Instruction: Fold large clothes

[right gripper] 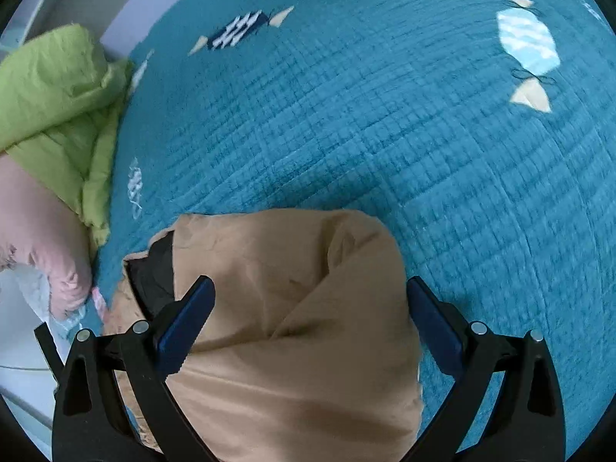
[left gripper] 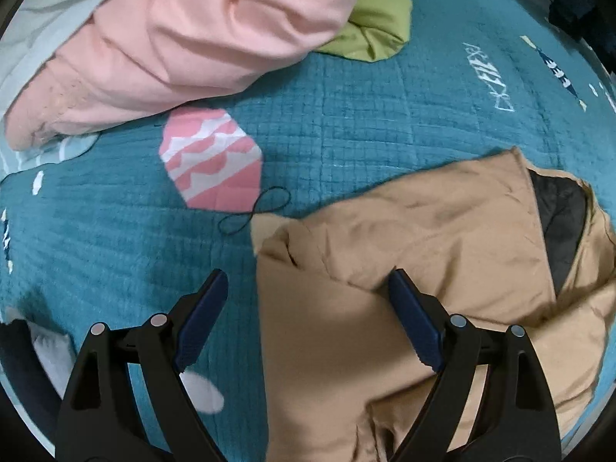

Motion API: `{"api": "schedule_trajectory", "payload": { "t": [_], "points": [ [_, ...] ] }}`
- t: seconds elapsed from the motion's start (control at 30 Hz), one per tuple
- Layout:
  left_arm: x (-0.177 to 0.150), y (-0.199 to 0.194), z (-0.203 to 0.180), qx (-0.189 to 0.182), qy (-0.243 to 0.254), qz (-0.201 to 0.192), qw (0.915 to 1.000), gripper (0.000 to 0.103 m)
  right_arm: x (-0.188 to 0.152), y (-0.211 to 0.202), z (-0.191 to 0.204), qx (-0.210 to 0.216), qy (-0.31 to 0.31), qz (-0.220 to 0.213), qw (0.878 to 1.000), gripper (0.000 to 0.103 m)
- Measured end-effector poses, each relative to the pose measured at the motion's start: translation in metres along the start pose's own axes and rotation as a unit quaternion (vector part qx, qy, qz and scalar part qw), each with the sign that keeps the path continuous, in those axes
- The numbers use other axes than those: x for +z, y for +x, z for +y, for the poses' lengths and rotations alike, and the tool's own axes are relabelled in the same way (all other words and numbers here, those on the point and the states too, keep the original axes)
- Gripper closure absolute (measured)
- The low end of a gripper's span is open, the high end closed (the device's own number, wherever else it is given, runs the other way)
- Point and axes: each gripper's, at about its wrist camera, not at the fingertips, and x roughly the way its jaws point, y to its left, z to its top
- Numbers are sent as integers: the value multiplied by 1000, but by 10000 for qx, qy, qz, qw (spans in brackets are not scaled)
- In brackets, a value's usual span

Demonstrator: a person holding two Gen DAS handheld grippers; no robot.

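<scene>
A tan jacket (left gripper: 423,238) with a black lining (left gripper: 562,223) lies partly folded on a teal quilted blanket (left gripper: 346,123). My left gripper (left gripper: 308,288) is open above the jacket's left edge; its right finger (left gripper: 412,319) is over the tan cloth, its left finger over the blanket. In the right wrist view the same tan jacket (right gripper: 292,288) lies between the fingers of my right gripper (right gripper: 308,296), which is open and holds nothing. The black lining (right gripper: 154,273) shows at the jacket's left.
A pink garment (left gripper: 200,38) and a lime-green garment (left gripper: 381,19) lie piled at the far side of the blanket. They also show at the left of the right wrist view, green (right gripper: 57,107) above pink (right gripper: 46,231). The blanket (right gripper: 423,134) spreads to the right.
</scene>
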Motion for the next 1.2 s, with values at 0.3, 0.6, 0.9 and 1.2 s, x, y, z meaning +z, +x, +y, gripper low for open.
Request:
{"api": "schedule_trajectory", "payload": {
  "t": [0.3,0.6,0.9,1.2],
  "points": [
    [-4,6,18,-785,-146,-183,9966,50,-11,27,12,-685,-587,217,9957,16],
    [-38,-18,-25,438,1223,-1106,9853,75,-26,22,12,-948,-789,-150,9923,49],
    [-40,-50,-17,281,1036,-1185,9871,76,-41,-12,11,-910,-926,-382,9908,74],
    [-48,-85,-20,356,1082,-1423,9832,76,-60,-49,23,-813,-1030,-622,9894,79]
  ]
}}
